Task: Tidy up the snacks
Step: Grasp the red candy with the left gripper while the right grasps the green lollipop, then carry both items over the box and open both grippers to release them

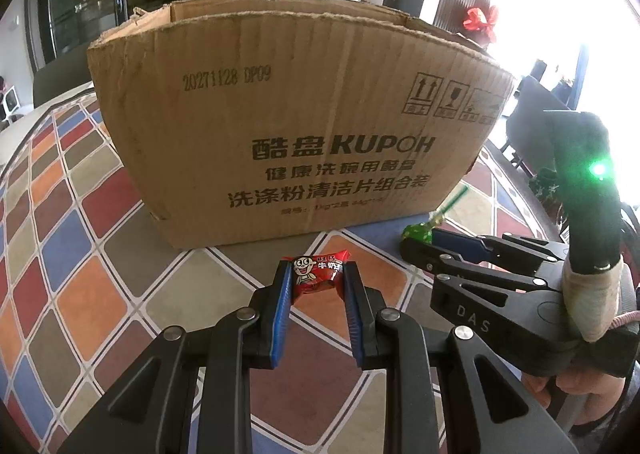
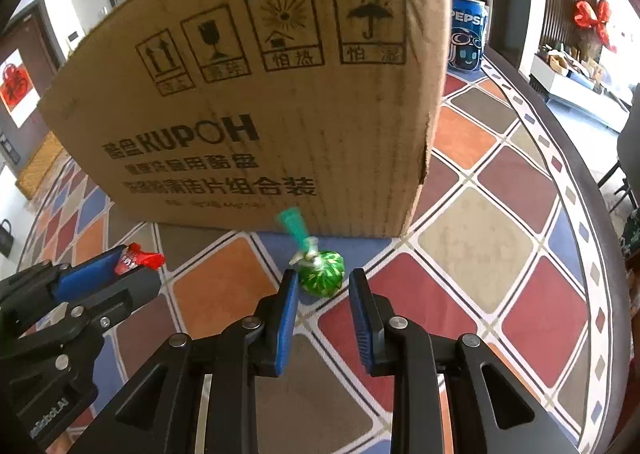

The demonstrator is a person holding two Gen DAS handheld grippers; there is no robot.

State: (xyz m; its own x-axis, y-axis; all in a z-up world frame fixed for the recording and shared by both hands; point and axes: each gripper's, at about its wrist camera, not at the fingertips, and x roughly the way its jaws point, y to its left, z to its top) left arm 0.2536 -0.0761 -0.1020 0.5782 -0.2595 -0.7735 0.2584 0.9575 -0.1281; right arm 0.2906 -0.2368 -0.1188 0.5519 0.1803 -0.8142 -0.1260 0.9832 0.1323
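The brown corrugated cardboard box is stood open-topped just ahead; chequered tablecloth is exposed rightward. The left gripper is clamped on a red wrapped candy. The right gripper is parted around a green wrapped lollipop lying by the box's base.

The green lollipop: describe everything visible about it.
The green lollipop has a round head in shiny green wrapper with pale streaks, twisted at the neck, and a light green stick pointing up toward the cardboard box. It lies on the patterned tablecloth, just ahead of the right gripper, whose open fingers flank it without clearly touching.
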